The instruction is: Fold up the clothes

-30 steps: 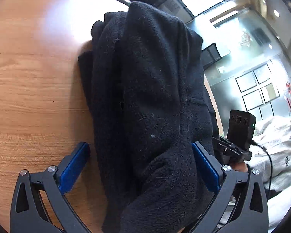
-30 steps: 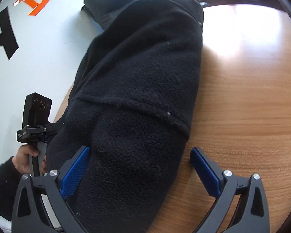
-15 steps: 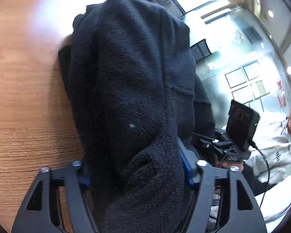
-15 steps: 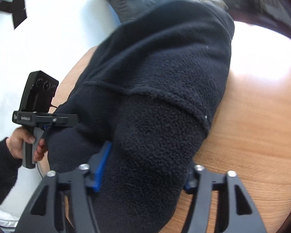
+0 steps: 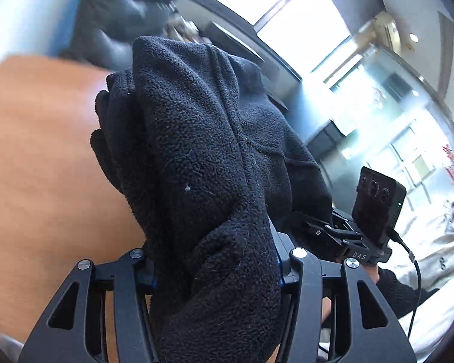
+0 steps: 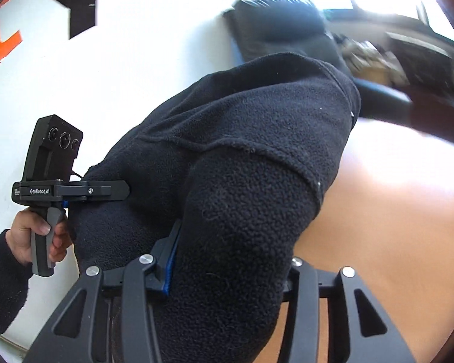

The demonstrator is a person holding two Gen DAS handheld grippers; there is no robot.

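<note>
A black fleece garment fills the middle of the left wrist view, bunched and lifted above the wooden table. My left gripper is shut on its near edge, with the blue pads buried in the cloth. In the right wrist view the same black fleece garment hangs between both tools, and my right gripper is shut on a thick fold of it. Each view shows the other gripper at the garment's far side: the right gripper's body and the left gripper's body held by a hand.
The wooden table lies below and to the right in the right wrist view. A dark chair stands behind the table against a white wall with orange and black lettering. A person in a grey hoodie sits at the far right.
Both grippers went from open around the fleece to shut on it. They have since lifted the garment off the table, and both views have tilted upward.
</note>
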